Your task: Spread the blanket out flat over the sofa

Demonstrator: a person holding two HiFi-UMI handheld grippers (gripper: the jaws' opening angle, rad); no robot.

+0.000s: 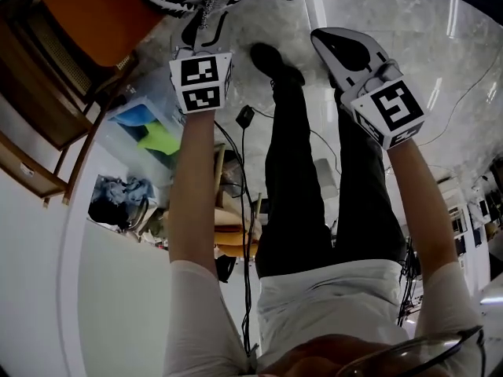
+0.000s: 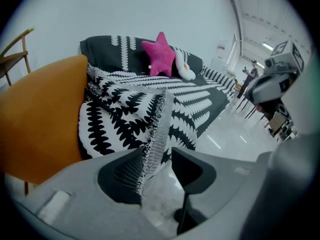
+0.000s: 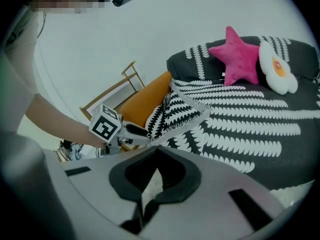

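Observation:
The black-and-white patterned blanket [image 2: 125, 109] lies bunched on the left end of the sofa [image 2: 210, 91], beside an orange cushion [image 2: 40, 119]. My left gripper [image 2: 155, 151] is shut on the blanket's fringed edge, which runs up between its jaws. In the right gripper view the blanket [image 3: 180, 109] stretches from the sofa [image 3: 260, 129] to the left gripper [image 3: 137, 133]. My right gripper [image 3: 157, 151] is shut with nothing in it and hangs over the floor, away from the blanket. In the head view the left gripper [image 1: 206, 26] and right gripper [image 1: 330, 38] are held out ahead, side by side.
A pink star pillow [image 3: 239, 56] and a white flower pillow [image 3: 276, 66] rest against the sofa back. A wooden chair [image 3: 115, 91] stands left of the sofa. A clear box [image 1: 149, 128] and cables [image 1: 244, 120] lie on the pale floor by the person's legs [image 1: 299, 179].

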